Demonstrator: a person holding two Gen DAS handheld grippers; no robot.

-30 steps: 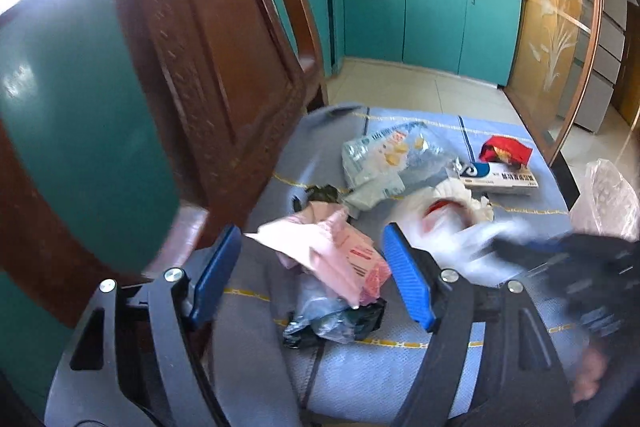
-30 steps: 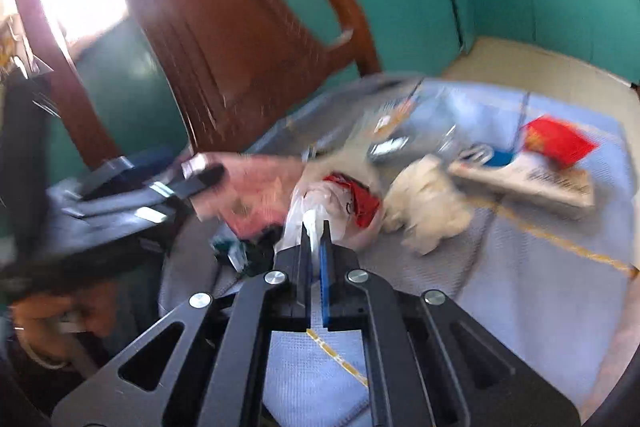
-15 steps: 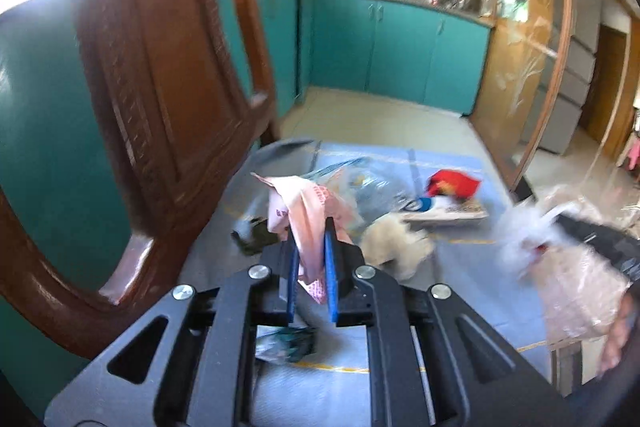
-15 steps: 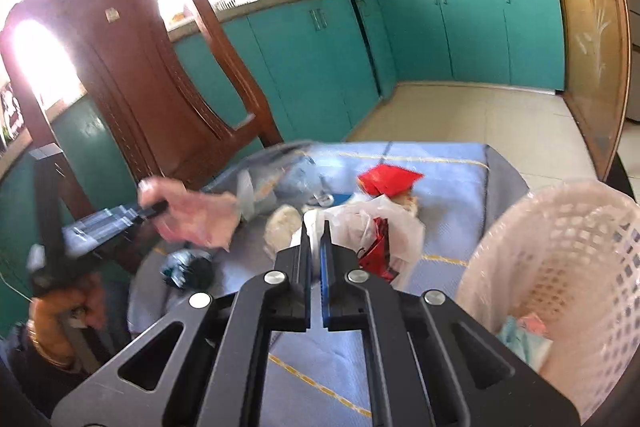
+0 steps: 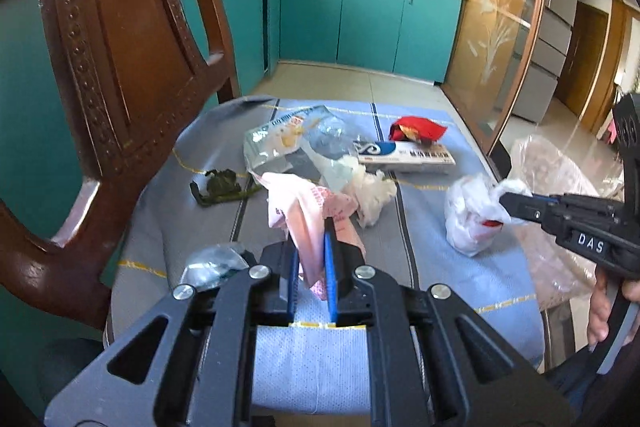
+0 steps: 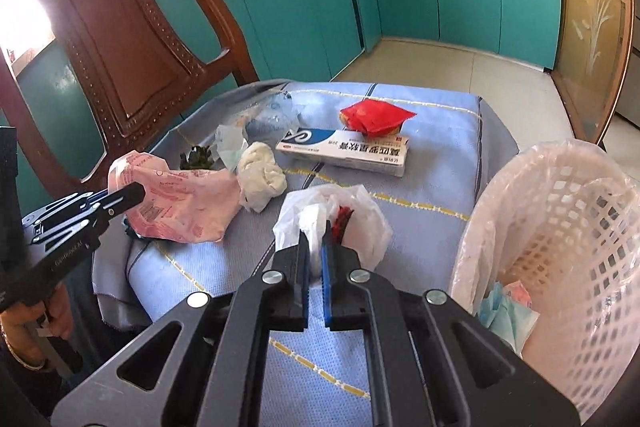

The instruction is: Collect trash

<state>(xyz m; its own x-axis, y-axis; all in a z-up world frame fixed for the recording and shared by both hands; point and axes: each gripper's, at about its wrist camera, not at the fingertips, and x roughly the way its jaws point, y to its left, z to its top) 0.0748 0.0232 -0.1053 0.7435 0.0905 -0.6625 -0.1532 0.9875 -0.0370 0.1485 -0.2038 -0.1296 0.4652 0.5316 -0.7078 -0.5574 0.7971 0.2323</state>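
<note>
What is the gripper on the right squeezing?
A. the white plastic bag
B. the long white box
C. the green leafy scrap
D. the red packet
A: the right gripper is shut on the bunched neck of the white plastic bag, while the red packet and the white box lie farther back on the cloth.

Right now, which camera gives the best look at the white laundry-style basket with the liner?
The right wrist view: the basket fills its right side, showing the lattice wall, liner and trash inside. The left wrist view catches only its blurry liner behind the right gripper.
</note>
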